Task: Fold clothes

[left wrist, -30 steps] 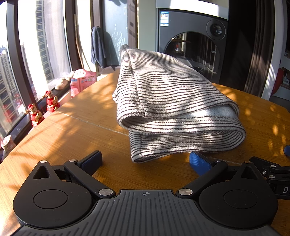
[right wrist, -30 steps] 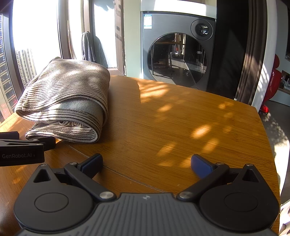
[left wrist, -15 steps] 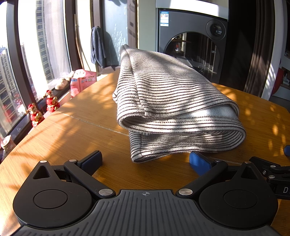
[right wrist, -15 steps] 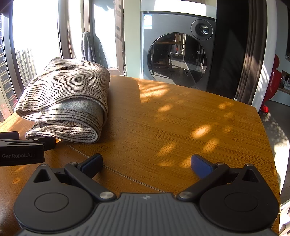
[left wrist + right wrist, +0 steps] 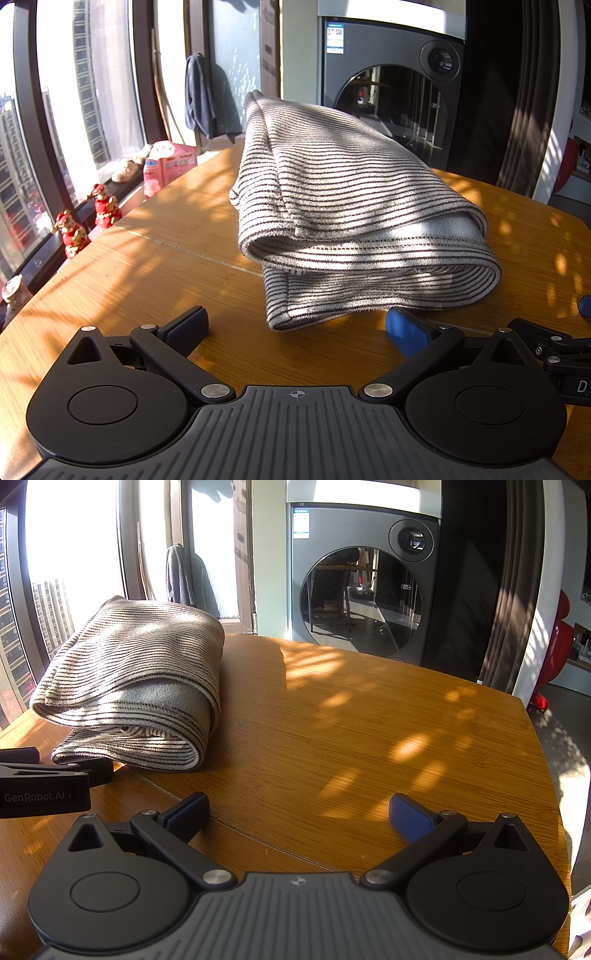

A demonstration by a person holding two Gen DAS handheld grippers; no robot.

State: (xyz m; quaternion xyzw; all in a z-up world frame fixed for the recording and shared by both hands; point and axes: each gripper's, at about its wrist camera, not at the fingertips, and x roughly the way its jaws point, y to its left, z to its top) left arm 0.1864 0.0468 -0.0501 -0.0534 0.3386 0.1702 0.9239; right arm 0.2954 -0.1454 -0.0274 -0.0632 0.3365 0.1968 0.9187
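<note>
Left wrist view: left tool (image 5: 297, 326) low over a wooden tabletop (image 5: 155, 273), both blue-padded fingers (image 5: 406, 329) spread wide, released, nothing between them. Just ahead, a folded striped cloth (image 5: 351, 221), grey-white with thin dark lines, lying in a thick bundle on the tabletop, plain grey inner side showing at the open fold on its right end, near corner close to the gap between the fingers but apart from both pads. At far right, part of the black body of the other tool (image 5: 565, 350). Beyond the tabletop, tall windows (image 5: 88, 96) with bright daylight, small red figurines (image 5: 107, 206) and a pink pack (image 5: 168, 166) on the sill, a dark towel (image 5: 197, 98) hanging by the frame, a grey front-loading washing machine (image 5: 391, 96) at the back. Right wrist view: right tool (image 5: 299, 810) likewise low over the tabletop (image 5: 369, 738), fingers (image 5: 410, 818) wide apart, released and gripping nothing, only bare sunlit wood ahead. Same folded striped cloth (image 5: 136, 686) well off to the left, resting on the tabletop near its window-side edge. Left tool (image 5: 44, 782) entering from the left edge, black with white lettering, its tips just beside the near end of the cloth. Washing machine (image 5: 362, 587) straight ahead, dark curtain (image 5: 517, 590) to its right, something red (image 5: 554, 646) past that.
</note>
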